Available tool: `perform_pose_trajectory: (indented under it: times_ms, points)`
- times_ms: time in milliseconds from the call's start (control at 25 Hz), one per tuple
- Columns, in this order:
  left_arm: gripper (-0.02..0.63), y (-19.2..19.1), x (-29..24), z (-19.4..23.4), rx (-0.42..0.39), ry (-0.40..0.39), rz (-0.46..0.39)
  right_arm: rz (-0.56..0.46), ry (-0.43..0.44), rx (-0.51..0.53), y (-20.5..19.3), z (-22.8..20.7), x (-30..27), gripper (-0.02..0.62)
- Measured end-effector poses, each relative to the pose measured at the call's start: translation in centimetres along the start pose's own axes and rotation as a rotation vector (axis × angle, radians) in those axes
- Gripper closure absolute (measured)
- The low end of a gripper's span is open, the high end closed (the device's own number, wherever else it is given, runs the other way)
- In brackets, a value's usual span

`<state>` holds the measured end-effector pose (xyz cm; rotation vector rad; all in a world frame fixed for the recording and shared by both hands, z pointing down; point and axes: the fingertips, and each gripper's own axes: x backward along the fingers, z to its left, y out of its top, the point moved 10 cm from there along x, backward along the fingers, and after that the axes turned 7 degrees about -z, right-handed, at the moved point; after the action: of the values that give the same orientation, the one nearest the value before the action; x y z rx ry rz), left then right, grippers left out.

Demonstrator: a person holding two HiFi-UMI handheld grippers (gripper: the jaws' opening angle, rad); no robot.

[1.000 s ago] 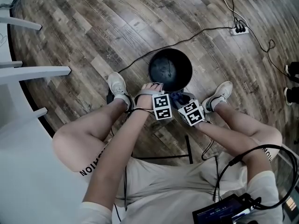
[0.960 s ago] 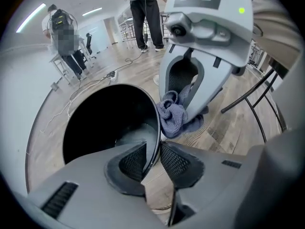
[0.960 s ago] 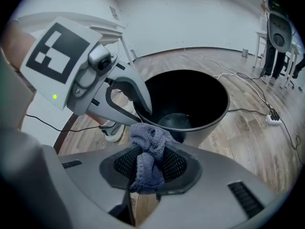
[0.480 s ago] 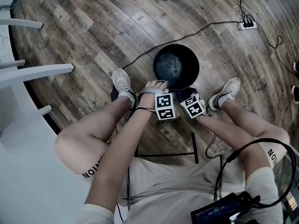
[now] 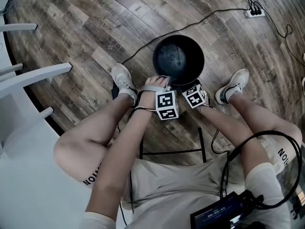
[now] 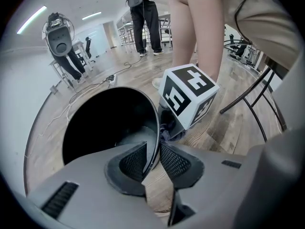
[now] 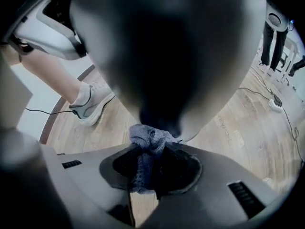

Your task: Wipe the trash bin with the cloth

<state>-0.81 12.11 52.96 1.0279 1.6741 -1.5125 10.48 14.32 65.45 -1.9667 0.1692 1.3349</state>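
Trash bin (image 5: 164,61), black and round, sits on the wood floor (image 5: 95,27) with its open mouth facing up toward us. It lies between our 2 shoes: the left shoe (image 5: 121,78) is just beside the bin's left side, and the right shoe (image 5: 233,90) is a little off its right side. We have both hands at the bin's near edge.

Our left tongs (image 6: 152,159) are clenched on the bin's rim, with 1 ribbed pad inside the wall, the other outside it, and the thin rim running up between them. Our right tongs (image 7: 150,168) are clenched on the cloth (image 7: 147,140). It is a blue-grey knitted wad that bulges out past the pads and presses against the bin's outer wall on the side nearest us.

From the left tongs we see the right tongs' marker cube (image 6: 188,94) just outside the rim, with the cloth bunched under it. Well beyond the bin's far side, a power strip (image 5: 254,11) lies on the floor.
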Motion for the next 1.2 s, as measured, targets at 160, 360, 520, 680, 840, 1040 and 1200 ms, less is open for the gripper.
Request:
perform_pose_trajectory:
  times_ms: [160,360,520,680,840,1040,1200]
  points:
    - [0.508,0.1,0.0,0.1,0.000,0.002,0.003,0.014,-0.013,-0.021,-0.5,-0.4,-1.0,0.492]
    - [0.508,0.3,0.0,-0.1,0.003,-0.008,-0.012,0.016,-0.044,-0.052,-1.4,-0.7,-2.3,0.492]
    - [0.508,0.2,0.1,0.0,0.003,-0.008,-0.010,0.032,-0.049,-0.060,-1.7,-0.7,-3.0,0.492]
    - [0.508,0.4,0.1,0.2,0.002,-0.007,-0.010,0.038,-0.049,-0.057,-1.9,-1.0,-3.4,0.492]
    - [0.508,0.4,0.0,0.2,-0.002,-0.005,-0.012,0.042,-0.056,-0.049,-2.0,-1.4,-3.9,0.492]
    - [0.508,0.4,0.1,0.0,-0.004,-0.008,-0.012,0.052,-0.058,-0.074,-2.2,-1.2,-4.2,0.492]
    - [0.508,0.5,0.2,-0.1,-0.001,-0.009,-0.012,0.065,-0.060,-0.085,-2.4,-1.2,-4.6,0.492]
